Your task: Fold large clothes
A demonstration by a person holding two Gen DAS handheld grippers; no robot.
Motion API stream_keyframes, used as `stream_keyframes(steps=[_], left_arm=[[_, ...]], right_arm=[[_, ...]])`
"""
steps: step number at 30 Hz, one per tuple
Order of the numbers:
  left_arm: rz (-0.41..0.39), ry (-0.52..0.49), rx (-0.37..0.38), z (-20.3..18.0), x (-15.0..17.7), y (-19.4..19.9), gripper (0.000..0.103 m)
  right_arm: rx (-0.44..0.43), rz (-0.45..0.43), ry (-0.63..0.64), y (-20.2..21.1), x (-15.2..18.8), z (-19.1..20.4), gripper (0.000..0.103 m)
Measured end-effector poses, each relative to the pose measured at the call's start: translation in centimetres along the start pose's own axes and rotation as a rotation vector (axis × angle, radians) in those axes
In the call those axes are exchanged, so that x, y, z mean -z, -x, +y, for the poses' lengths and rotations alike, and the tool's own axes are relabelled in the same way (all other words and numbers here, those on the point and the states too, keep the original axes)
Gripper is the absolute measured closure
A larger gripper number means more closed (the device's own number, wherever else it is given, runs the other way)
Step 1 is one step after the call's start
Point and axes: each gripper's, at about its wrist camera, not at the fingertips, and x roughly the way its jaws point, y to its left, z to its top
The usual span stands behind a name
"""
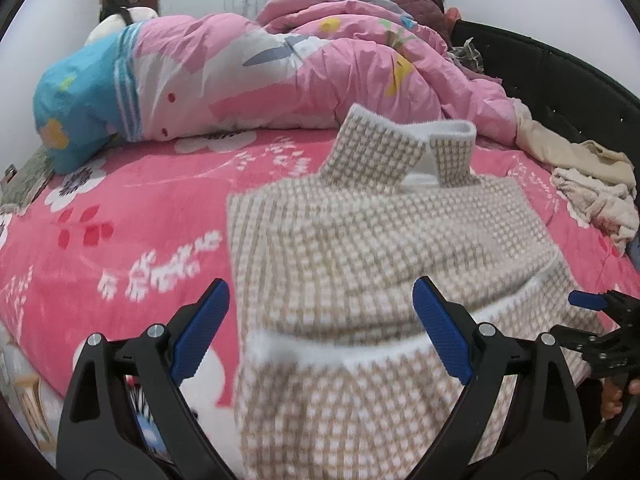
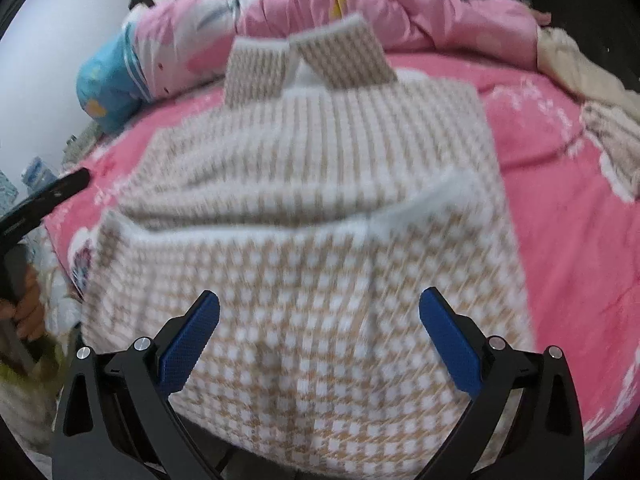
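A: Where's the beige-and-white checked knit sweater [image 1: 360, 248]?

B: Spread on the pink flowered bedsheet [image 1: 120, 240], collar toward the pink quilt [image 1: 280, 72], its hem hanging over the near edge of the sheet.

A: And the grippers?

B: Left gripper [image 1: 320, 332] and right gripper [image 2: 320, 336] both hover by that hem, fingers spread wide, pinching nothing.

A: So which step?

B: Probably between folds. Next calls for closing on both hem corners and carrying them toward the collar.
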Motion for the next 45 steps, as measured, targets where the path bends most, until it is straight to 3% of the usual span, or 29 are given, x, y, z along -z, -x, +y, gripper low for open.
stream_keyframes(steps=[6,12,15,18,19,21,22,23,24,26,28,33,37,41,43,45], left_arm=[[-0.012,0.038,0.085,-0.4,-6.7,-2.0,0.014],[0.018,0.133,0.192,-1.0,-15.2,-9.4,0.014],[0.071,0.185,0.220,-1.6,-18.7,-14.8,0.014],[0.128,0.208,0.191,-2.2,-19.9,-19.3,0.014],[0.139,0.199,0.179,-2.6,-20.1,-20.4,0.022],[0.173,0.167,0.137,-3.3,-19.9,-22.4,0.036],[0.180,0.158,0.132,-3.5,-19.7,-23.0,0.048],[0.185,0.146,0.145,-3.7,-19.5,-23.4,0.061],[0.189,0.135,0.157,-3.8,-19.4,-23.6,0.068],[0.180,0.099,0.173,-4.2,-19.2,-23.2,0.079],[0.147,0.017,0.183,-4.8,-18.4,-21.3,0.085],[0.134,-0.108,0.196,-5.6,-15.2,-16.8,0.091],[0.165,-0.154,0.199,-5.5,-11.0,-15.4,0.092],[0.182,-0.183,0.185,-5.4,-8.4,-15.9,0.093],[0.176,-0.184,0.181,-5.4,-7.7,-16.0,0.094],[0.171,-0.188,0.175,-5.4,-7.2,-16.1,0.094]], right_arm=[[-0.103,-0.097,-0.004,1.9,-7.1,-1.7,0.005],[-0.193,-0.151,-0.049,-0.7,-16.9,-4.2,0.005],[-0.253,-0.115,-0.096,-4.1,-21.7,-5.6,0.005],[-0.292,-0.043,-0.122,-8.5,-25.4,-6.6,0.005],[-0.295,-0.022,-0.125,-9.7,-26.1,-6.8,0.005],[-0.297,0.027,-0.135,-12.3,-27.0,-7.0,0.006],[-0.290,0.057,-0.138,-13.7,-27.3,-7.1,0.011],[-0.283,0.072,-0.141,-14.5,-27.3,-7.1,0.023],[-0.278,0.090,-0.144,-15.2,-27.2,-7.1,0.030],[-0.302,0.098,-0.129,-15.2,-26.5,-6.9,0.059],[-0.301,0.076,-0.067,-13.9,-25.2,-6.1,0.064],[-0.284,0.082,0.086,-10.3,-20.0,-4.7,0.067],[-0.210,0.113,0.147,-8.0,-16.5,-5.0,0.067],[-0.304,-0.013,0.129,-3.9,-18.6,-4.9,0.066],[-0.373,-0.029,0.090,-4.4,-21.1,-4.1,0.066],[-0.397,0.013,0.045,-7.6,-23.4,-2.9,0.066]])
